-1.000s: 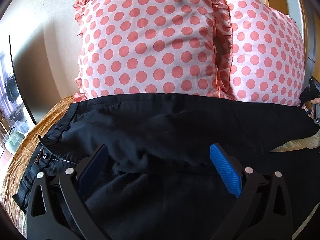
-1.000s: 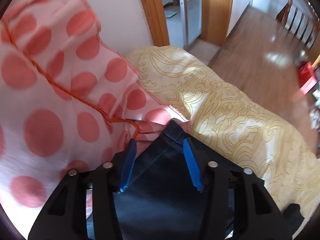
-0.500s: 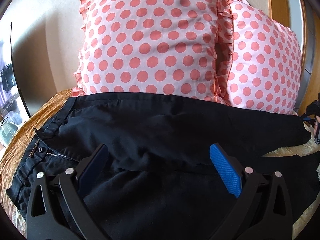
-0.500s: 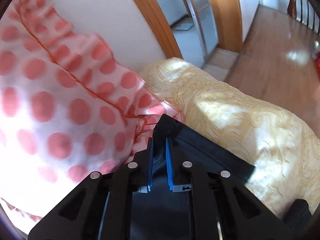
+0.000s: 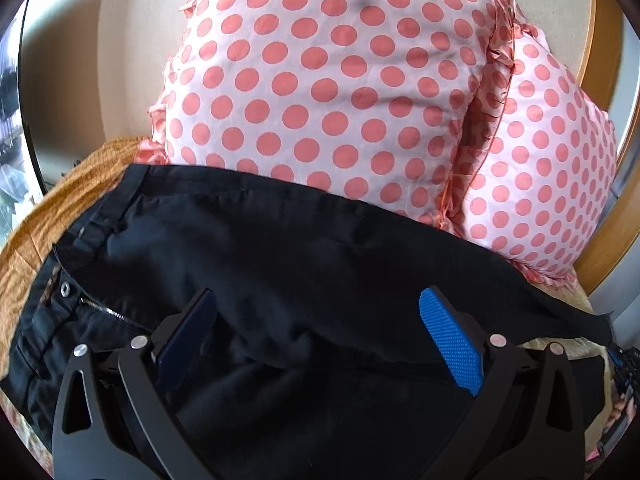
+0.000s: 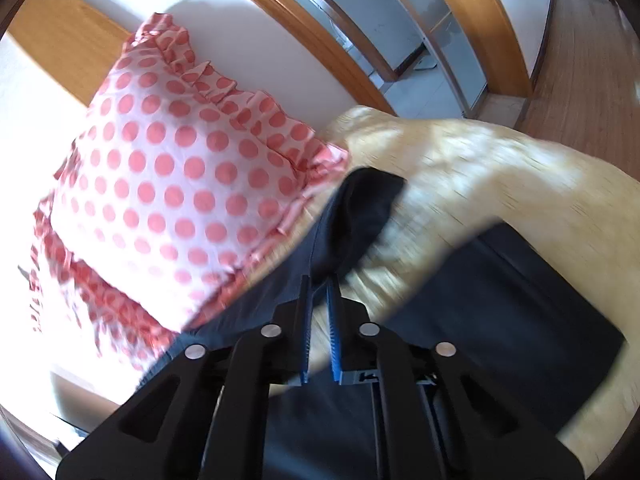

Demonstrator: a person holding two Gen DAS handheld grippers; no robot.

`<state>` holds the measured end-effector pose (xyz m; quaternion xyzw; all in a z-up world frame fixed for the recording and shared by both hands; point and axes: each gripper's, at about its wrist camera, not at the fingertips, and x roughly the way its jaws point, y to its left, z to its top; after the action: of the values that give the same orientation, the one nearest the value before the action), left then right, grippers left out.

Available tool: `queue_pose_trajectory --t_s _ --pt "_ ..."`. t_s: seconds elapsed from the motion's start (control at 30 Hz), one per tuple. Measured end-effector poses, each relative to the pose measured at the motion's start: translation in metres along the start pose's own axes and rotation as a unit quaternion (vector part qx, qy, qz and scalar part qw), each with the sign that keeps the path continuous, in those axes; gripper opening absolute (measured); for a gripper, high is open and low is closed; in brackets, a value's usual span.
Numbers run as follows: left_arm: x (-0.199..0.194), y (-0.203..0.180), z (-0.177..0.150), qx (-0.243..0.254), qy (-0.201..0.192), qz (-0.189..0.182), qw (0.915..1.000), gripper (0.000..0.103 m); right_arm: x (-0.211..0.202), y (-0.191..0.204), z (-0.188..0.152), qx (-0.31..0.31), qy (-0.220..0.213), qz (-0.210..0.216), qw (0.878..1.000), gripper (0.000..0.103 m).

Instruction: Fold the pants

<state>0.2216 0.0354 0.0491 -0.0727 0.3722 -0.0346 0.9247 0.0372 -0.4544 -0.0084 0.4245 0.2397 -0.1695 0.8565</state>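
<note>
1. The pants [image 5: 304, 272] are black and lie across a bed, filling the lower half of the left wrist view from 9 o'clock to 3 o'clock.
2. Their waistband, with a metal button [image 5: 64, 289] and an open zipper [image 5: 102, 311], sits at 9 o'clock in that view; one leg runs off toward 3 o'clock.
3. The left gripper [image 5: 320, 334] hangs over the seat of the pants with its fingers wide apart; the blue pads [image 5: 450, 340] hold nothing, and black cloth shows between them.
4. The right gripper [image 6: 319, 304] has its fingers drawn nearly together, pinching the leg end [image 6: 360, 216] of the pants, which rises from the pads toward 12 o'clock.
5. That leg end is lifted off the yellow bedspread [image 6: 500, 168]; the view is blurred, so the exact hold on the cloth is hard to judge.
6. A second black panel of the pants lies flat on the bedspread at 4 o'clock in the right wrist view.
7. Two pink polka-dot pillows stand at the far edge of the pants: a big one [image 5: 328, 80] at 12 o'clock and another [image 5: 536, 168] at 2 o'clock in the left wrist view.
8. The far edge of the pants touches the base of both pillows.
9. An orange blanket [image 5: 60, 200] shows at 9 o'clock, beside the waistband.
10. A wooden door frame [image 6: 320, 36] and floor [image 6: 588, 52] appear from 12 to 2 o'clock in the right wrist view.
</note>
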Motion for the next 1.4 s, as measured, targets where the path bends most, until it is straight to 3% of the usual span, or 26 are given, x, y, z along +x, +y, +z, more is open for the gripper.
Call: queue_pose_trajectory --t_s 0.1,0.2,0.3,0.4,0.43,0.53,0.73,0.83,0.9,0.97,1.07,1.23,1.4 --pt "0.016 -0.013 0.020 0.036 0.004 0.026 0.9990 0.101 -0.004 -0.001 -0.010 -0.023 0.007 -0.023 0.999 0.006" --pt "0.037 -0.023 0.041 0.037 0.020 0.033 0.9986 0.101 0.003 0.007 -0.016 -0.046 0.035 -0.033 0.998 0.006" --pt "0.052 -0.031 0.053 0.041 0.017 0.051 0.9977 0.101 0.008 0.004 -0.019 -0.016 0.071 -0.016 0.997 0.010" --pt "0.061 -0.037 0.061 0.058 0.001 0.078 0.9953 0.101 0.015 0.003 -0.018 0.025 0.091 0.033 0.995 0.032" --pt "0.064 -0.038 0.064 0.064 -0.003 0.087 0.9941 0.101 0.019 0.004 -0.018 0.035 0.093 0.040 0.994 0.046" --pt "0.069 -0.035 0.070 0.072 -0.022 0.114 0.9906 0.101 0.040 0.011 -0.015 0.073 0.101 0.066 0.990 0.046" --pt "0.065 -0.017 0.066 0.039 -0.050 0.124 0.9903 0.101 0.097 0.018 -0.013 0.129 0.131 0.011 0.983 0.045" --pt "0.065 -0.015 0.065 0.061 -0.050 0.131 0.9882 0.101 0.103 0.018 -0.007 0.141 0.103 -0.013 0.985 0.043" --pt "0.068 -0.009 0.066 0.046 -0.033 0.113 0.9920 0.101 0.104 0.018 -0.003 0.141 0.088 -0.027 0.986 0.041" --pt "0.073 -0.001 0.065 0.022 -0.015 0.088 0.9958 0.101 0.104 0.016 0.000 0.129 0.073 -0.035 0.988 0.011" --pt "0.077 0.007 0.062 0.001 -0.003 0.070 0.9975 0.101 0.094 0.012 0.000 0.128 0.055 -0.003 0.990 0.005" --pt "0.076 0.015 0.060 -0.006 0.005 0.057 0.9983 0.101 0.054 0.019 -0.002 0.090 0.022 0.051 0.994 0.005" --pt "0.077 0.019 0.063 -0.019 0.020 0.042 0.9987 0.101 0.006 0.013 -0.013 0.065 -0.004 0.067 0.996 0.005"
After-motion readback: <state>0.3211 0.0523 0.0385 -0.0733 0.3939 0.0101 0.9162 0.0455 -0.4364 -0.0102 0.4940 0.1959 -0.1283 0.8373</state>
